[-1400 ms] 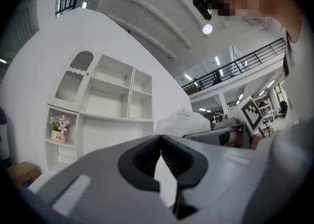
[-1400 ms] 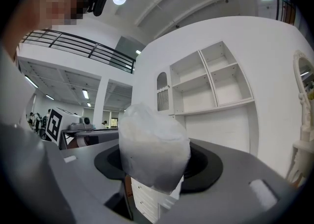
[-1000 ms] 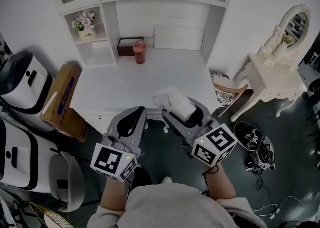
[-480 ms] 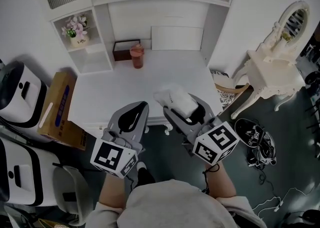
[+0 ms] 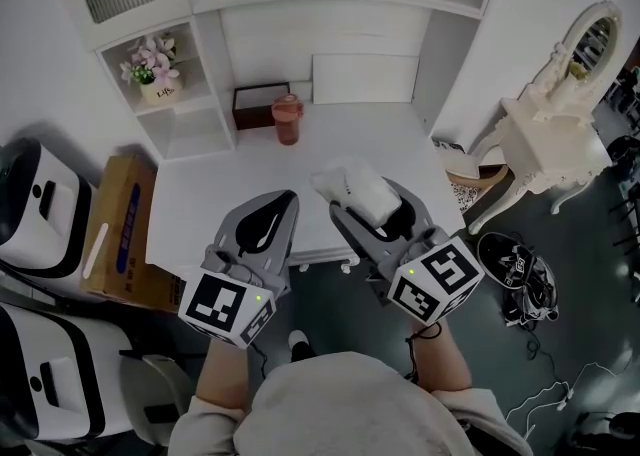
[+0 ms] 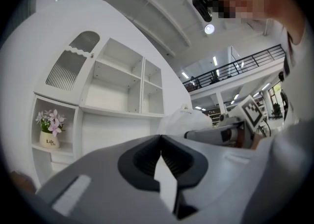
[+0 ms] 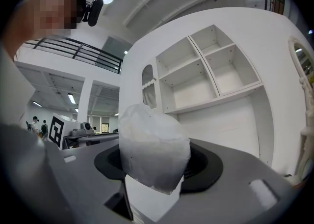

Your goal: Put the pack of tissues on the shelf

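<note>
White bench [image 5: 215, 189], red cup [image 5: 287, 120] at twelve o'clock; right gripper [image 5: 370, 210] jaws clamp the pack of tissues [image 5: 352, 184], left gripper [image 5: 286, 198] jaws closed together.

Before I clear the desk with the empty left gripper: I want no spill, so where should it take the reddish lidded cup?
Grip the reddish lidded cup round its body, below the lid, coming level from the front edge of the desk. It stands upright, with the brown box close behind it, so the front is open. The left gripper is shut and must open first.
</note>
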